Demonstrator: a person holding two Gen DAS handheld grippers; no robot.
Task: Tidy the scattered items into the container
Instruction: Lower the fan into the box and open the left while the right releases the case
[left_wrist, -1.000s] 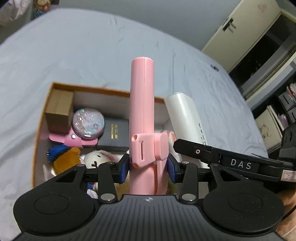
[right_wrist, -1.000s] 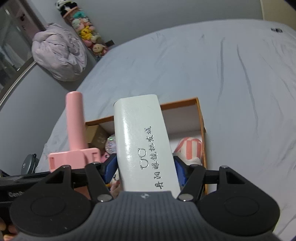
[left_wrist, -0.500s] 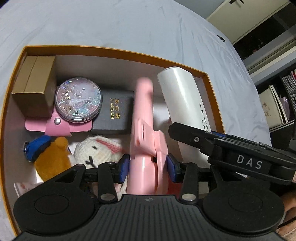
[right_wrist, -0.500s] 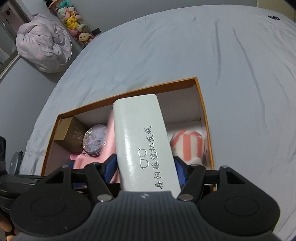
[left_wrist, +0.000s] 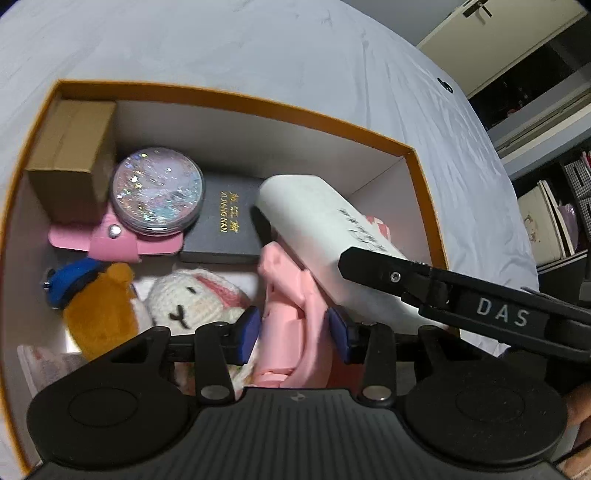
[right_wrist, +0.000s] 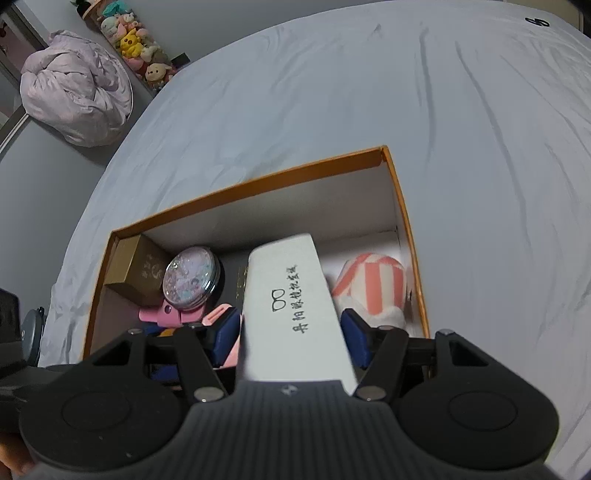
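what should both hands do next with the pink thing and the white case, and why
Probably let go of both. The left gripper holds the pink gadget and the right gripper holds the white case, and both items are already down inside the orange box above the toys.

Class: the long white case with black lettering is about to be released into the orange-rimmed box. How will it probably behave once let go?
The long white case with black lettering keeps flat faces in the right gripper, so probably rigid. Its rounded edges and tilt suggest it may slide or tip. The pink-and-white striped plush alongside would likely cushion it.
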